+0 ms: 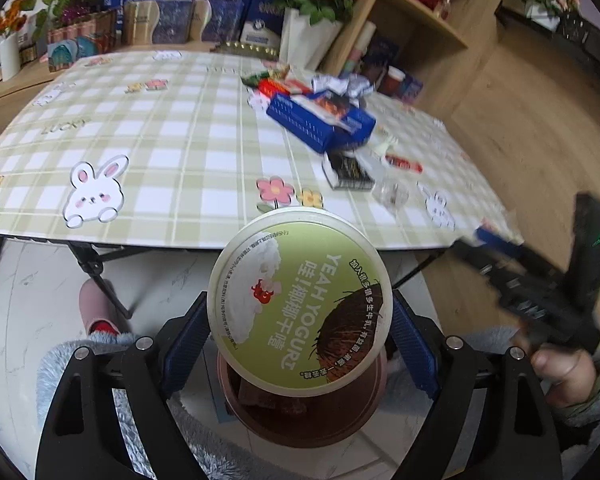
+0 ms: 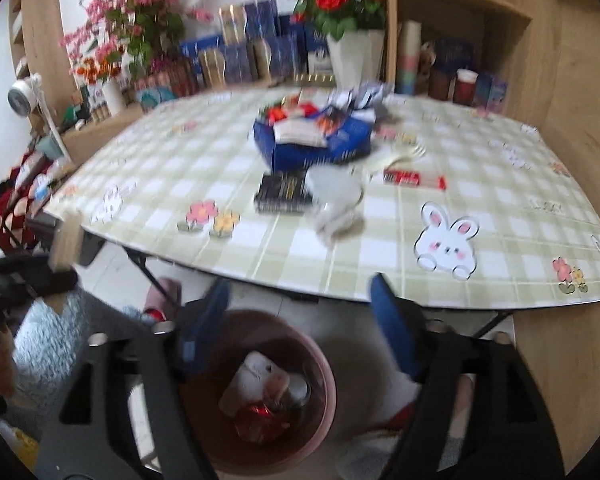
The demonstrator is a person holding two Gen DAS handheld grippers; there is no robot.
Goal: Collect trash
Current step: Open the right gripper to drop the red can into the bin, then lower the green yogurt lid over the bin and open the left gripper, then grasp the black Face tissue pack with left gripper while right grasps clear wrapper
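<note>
The left gripper point(image 1: 300, 320) clamps the yogurt tub point(image 1: 300, 300) by its sides above the bin point(image 1: 300, 412); light, stiff, probably slick. The right gripper point(image 2: 300, 320) stands wide, empty.

One yogurt tub point(image 1: 300, 300) counted, one pink bin point(image 2: 260, 392) beneath. One blue basket point(image 2: 312, 144) seen on tabletop point(image 2: 500, 216), one black packet point(image 2: 282, 196), one red wrapper point(image 2: 414, 179), one clear crumpled plastic piece point(image 2: 336, 200). Two pairs of tongs noted: left tongs point(image 1: 300, 344), right tongs point(image 2: 300, 320). Two red-flower vases spotted behind; boxes too blurred for count.
</note>
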